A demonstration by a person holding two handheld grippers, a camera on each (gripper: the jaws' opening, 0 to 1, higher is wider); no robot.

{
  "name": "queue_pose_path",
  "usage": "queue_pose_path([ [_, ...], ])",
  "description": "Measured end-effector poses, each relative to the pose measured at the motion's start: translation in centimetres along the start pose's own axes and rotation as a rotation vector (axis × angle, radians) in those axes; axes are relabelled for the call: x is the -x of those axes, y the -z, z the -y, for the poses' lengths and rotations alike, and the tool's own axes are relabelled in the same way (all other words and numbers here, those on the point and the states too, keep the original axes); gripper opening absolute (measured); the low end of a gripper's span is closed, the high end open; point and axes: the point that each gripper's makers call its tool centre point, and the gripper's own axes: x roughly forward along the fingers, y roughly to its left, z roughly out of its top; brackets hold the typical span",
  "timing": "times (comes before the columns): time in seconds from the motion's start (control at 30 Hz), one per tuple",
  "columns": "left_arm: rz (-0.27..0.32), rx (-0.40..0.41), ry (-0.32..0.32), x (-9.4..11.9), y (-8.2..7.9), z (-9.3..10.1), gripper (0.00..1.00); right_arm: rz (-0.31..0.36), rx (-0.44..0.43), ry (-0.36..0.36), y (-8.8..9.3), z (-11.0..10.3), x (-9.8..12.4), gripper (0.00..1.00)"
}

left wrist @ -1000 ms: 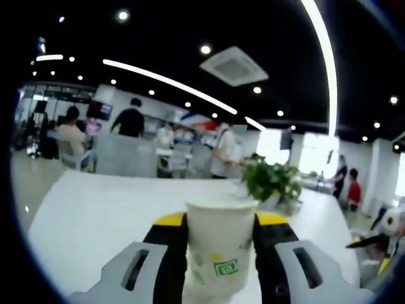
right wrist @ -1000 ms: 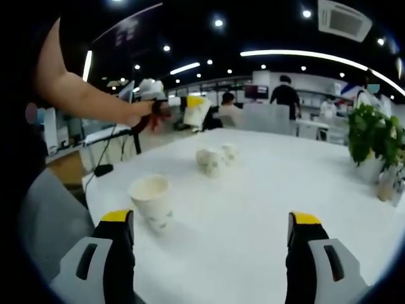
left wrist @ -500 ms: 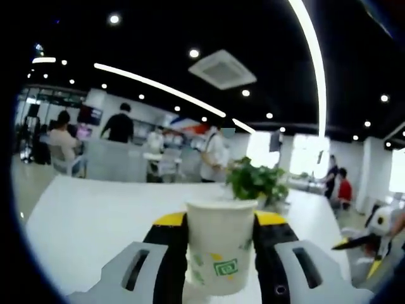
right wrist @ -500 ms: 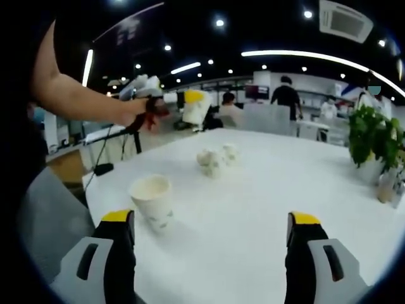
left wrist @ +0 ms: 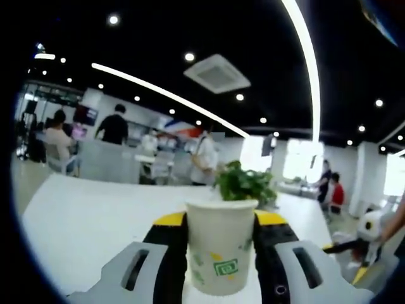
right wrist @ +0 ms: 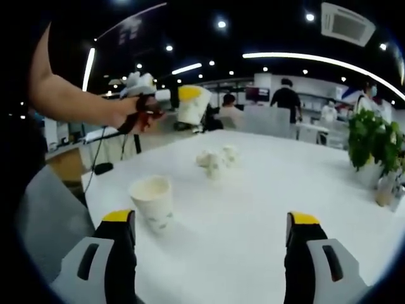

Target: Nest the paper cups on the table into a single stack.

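My left gripper (left wrist: 220, 221) is shut on a white paper cup (left wrist: 219, 246) with green print, held upright above the white table (left wrist: 82, 209). In the right gripper view that left gripper (right wrist: 180, 101) hangs high at the far left, carried by a person's arm, with the held cup (right wrist: 193, 104) at its tip. My right gripper (right wrist: 212, 225) is open, low over the table (right wrist: 253, 190). An upright paper cup (right wrist: 153, 202) stands just ahead of its left jaw. Farther back lie a few more paper cups (right wrist: 215, 158) clustered together.
A potted green plant (right wrist: 373, 142) stands at the table's right side, also visible as a plant (left wrist: 243, 183) behind the held cup. People sit and stand in the background hall. The table's near left edge (right wrist: 95, 196) drops to the floor.
The left gripper with its cup has swung rightward, toward the table's middle; its view has panned so the plant sits more central. The right gripper has stayed nearly still.
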Motion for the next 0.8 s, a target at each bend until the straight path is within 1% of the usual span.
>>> queue_pose_path([
  [0.23,0.026,0.009,0.013,0.6,0.2,2.4,0.39,0.004,0.005,0.005,-0.1,0.1,0.0,0.97],
  [0.37,0.048,0.017,0.036,0.8,0.1,4.0,0.39,0.005,0.008,0.004,-0.1,0.1,0.0,0.96],
  [0.47,0.049,0.011,0.047,0.9,0.3,4.8,0.39,0.005,0.009,0.003,-0.1,0.0,0.0,0.96],
  [0.53,0.054,0.006,0.055,1.1,0.4,5.8,0.39,0.006,0.008,0.003,-0.1,0.0,0.0,0.96],
  [0.63,0.058,0.005,0.061,1.3,0.4,6.6,0.4,0.008,0.005,0.007,-0.1,0.1,0.1,0.96],
  [0.67,0.058,-0.004,0.067,1.5,0.4,7.1,0.4,0.008,0.003,0.007,-0.1,0.1,0.1,0.95],
  [0.8,0.057,-0.022,0.085,1.9,0.5,8.2,0.4,0.009,0.005,0.007,-0.1,0.1,0.1,0.95],
])
